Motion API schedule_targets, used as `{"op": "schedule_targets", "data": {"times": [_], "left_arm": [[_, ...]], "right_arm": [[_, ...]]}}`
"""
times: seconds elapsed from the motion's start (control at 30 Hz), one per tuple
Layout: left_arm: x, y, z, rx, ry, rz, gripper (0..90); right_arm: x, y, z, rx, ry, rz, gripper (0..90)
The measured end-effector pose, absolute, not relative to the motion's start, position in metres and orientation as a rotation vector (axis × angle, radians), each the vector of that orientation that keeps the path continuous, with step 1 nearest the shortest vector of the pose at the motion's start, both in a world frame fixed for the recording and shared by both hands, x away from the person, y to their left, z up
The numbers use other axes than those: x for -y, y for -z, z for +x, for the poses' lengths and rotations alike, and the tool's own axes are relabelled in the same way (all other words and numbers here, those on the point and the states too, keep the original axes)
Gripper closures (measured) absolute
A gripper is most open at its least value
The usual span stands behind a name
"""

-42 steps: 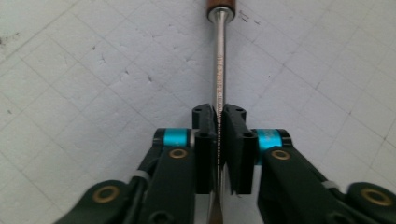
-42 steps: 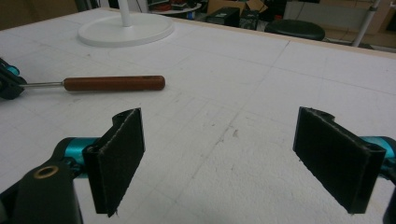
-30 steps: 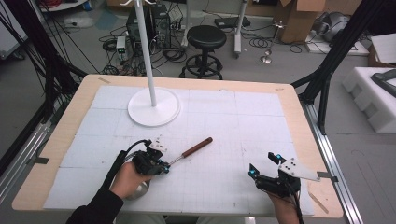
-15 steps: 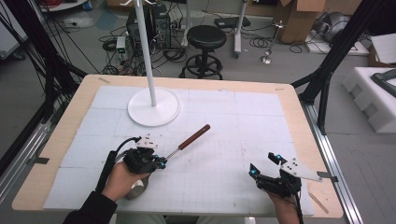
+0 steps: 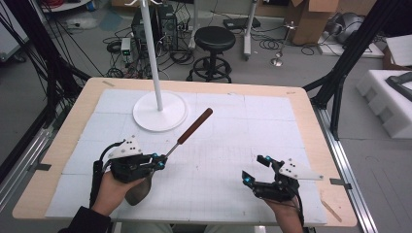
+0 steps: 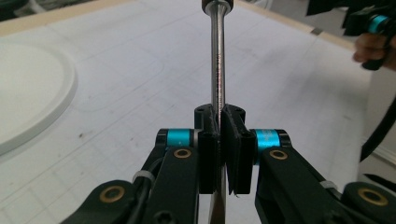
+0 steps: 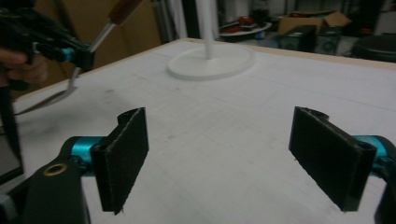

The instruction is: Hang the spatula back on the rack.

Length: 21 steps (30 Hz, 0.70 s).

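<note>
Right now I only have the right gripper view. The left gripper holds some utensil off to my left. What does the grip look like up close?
Observer: In the left gripper view the left gripper is shut on the thin metal shaft of the spatula, with both pads pressed against it.
Operator: Which end points away from the person?
Observer: From the high view the brown wooden handle points up and away toward the white stand base; the metal blade hangs below the left hand.
Operator: Where is my own gripper on the table?
Observer: In the high view the right gripper sits open near the table's front right part, well apart from the spatula.
</note>
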<state>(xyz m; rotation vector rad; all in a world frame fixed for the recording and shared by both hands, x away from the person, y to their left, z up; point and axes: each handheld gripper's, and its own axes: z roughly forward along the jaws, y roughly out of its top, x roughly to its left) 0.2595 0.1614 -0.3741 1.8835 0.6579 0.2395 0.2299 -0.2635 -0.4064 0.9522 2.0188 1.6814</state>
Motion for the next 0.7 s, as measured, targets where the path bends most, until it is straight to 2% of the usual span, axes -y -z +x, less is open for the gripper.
{"op": "schedule_targets", "data": {"times": [0.4,0.7], "left_arm": [[-0.156,0.369,0.241,-0.447,-0.177,1.745,84.1],[-0.148,0.369,0.235,-0.385,-0.164,1.724,84.0]], "right_arm": [[0.209,0.366,0.239,-2.124,-1.918,0.678,22.8],[0.181,0.339,0.249,-2.169,-2.003,0.536,26.3]]}}
